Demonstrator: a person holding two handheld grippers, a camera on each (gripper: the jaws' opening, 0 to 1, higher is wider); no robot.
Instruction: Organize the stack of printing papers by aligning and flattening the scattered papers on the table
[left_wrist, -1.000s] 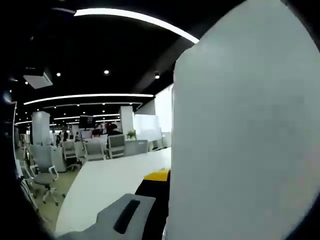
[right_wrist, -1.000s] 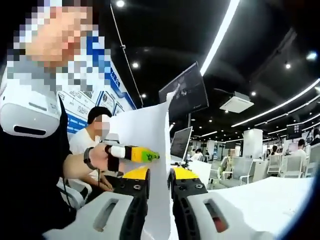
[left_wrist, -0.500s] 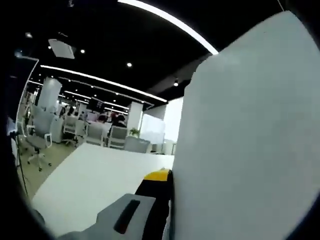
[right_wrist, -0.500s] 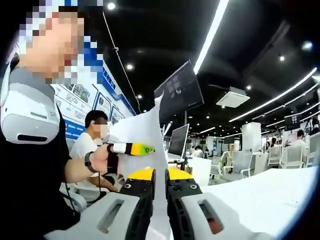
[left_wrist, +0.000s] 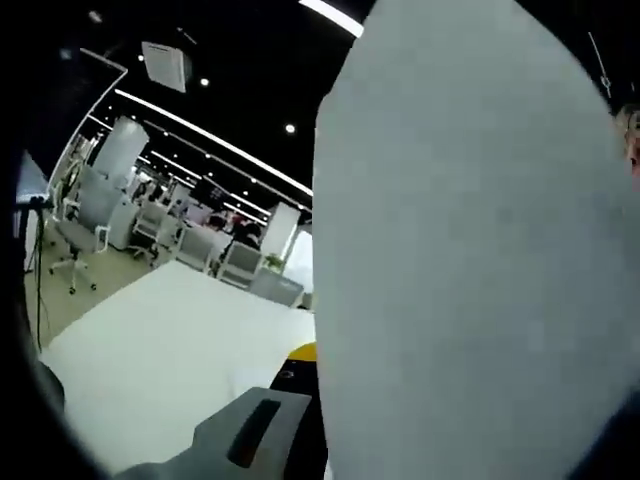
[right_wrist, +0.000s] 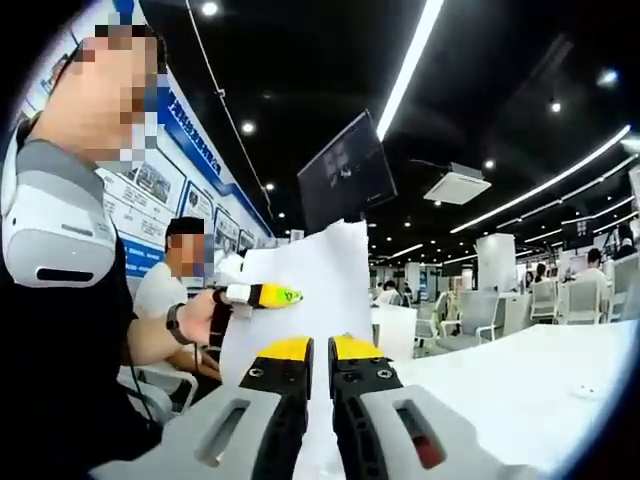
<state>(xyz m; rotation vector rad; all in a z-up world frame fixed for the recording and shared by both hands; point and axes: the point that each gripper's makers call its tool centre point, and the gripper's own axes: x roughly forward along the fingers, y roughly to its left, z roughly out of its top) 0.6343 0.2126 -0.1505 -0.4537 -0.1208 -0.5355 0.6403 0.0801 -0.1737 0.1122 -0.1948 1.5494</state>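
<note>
A white paper stack (left_wrist: 470, 250) is held upright above the white table (left_wrist: 150, 340). It covers the right half of the left gripper view. My left gripper (left_wrist: 312, 362) shows one grey jaw with a yellow tip pressed against the sheet; the sheet hides the other jaw. In the right gripper view the paper stack (right_wrist: 310, 290) rises between my right gripper's (right_wrist: 320, 350) yellow-tipped jaws, which pinch its lower edge. The left gripper (right_wrist: 268, 296), held by a person's hand, is clamped on the stack's left edge.
The person (right_wrist: 60, 300) holding the grippers stands at the left, and another person (right_wrist: 175, 285) sits behind. The table (right_wrist: 520, 380) spreads to the right. Office chairs (left_wrist: 75, 240), a hanging monitor (right_wrist: 345, 175) and desks lie farther back.
Both views have tilted with the hands. In the right gripper view the paper has turned to show more of its face, and in the left gripper view it covers more of the picture.
</note>
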